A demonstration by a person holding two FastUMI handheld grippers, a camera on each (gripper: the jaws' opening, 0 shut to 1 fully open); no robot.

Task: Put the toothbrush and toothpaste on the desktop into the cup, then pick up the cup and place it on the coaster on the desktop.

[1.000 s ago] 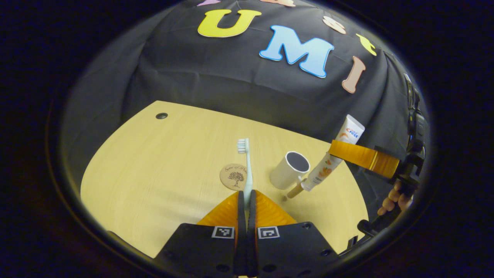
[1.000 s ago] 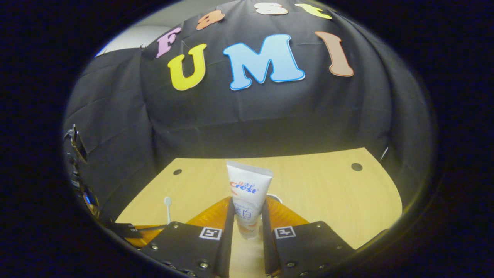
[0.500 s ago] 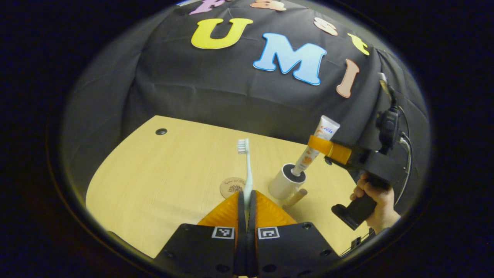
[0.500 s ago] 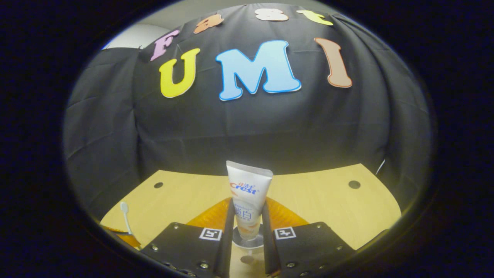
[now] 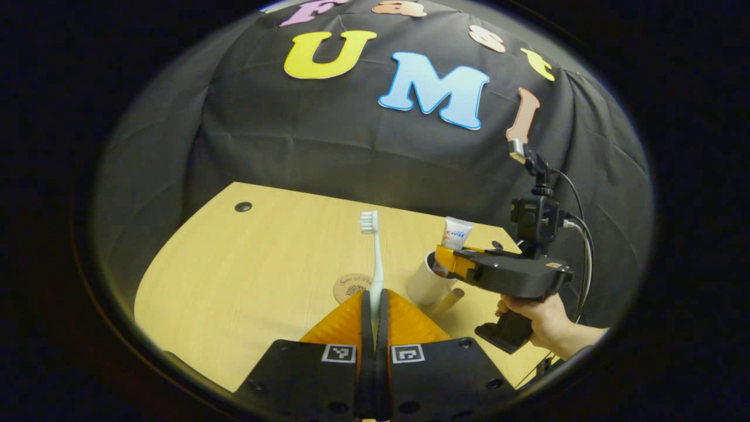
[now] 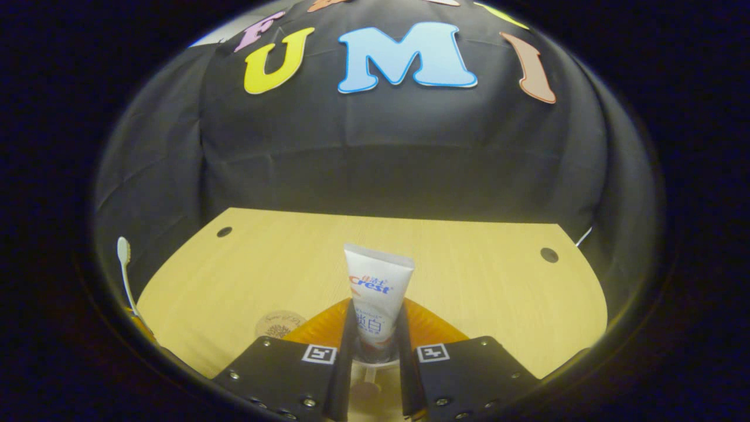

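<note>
Right gripper [image 6: 375, 346] is clamped on the toothpaste tube [image 6: 377, 293], lowered into the white cup [image 5: 426, 284]; release is called for next. Toothbrush [image 5: 373, 258] is pinched upright in the closed left gripper [image 5: 375, 305], beside the coaster [image 5: 351, 287].

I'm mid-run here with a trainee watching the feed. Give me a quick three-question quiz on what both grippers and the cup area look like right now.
1. True or false: the toothbrush is already in the cup.
2. What does the right gripper hold? A) coaster B) toothpaste C) nothing
3. Fill in: seen from the left gripper view, the coaster lies on the desktop to the ___ of the cup.

Key
1. False: the left gripper holds it upright, clear of the cup.
2. B: both fingers clamp the toothpaste, its lower end down in the cup.
3. left
</note>
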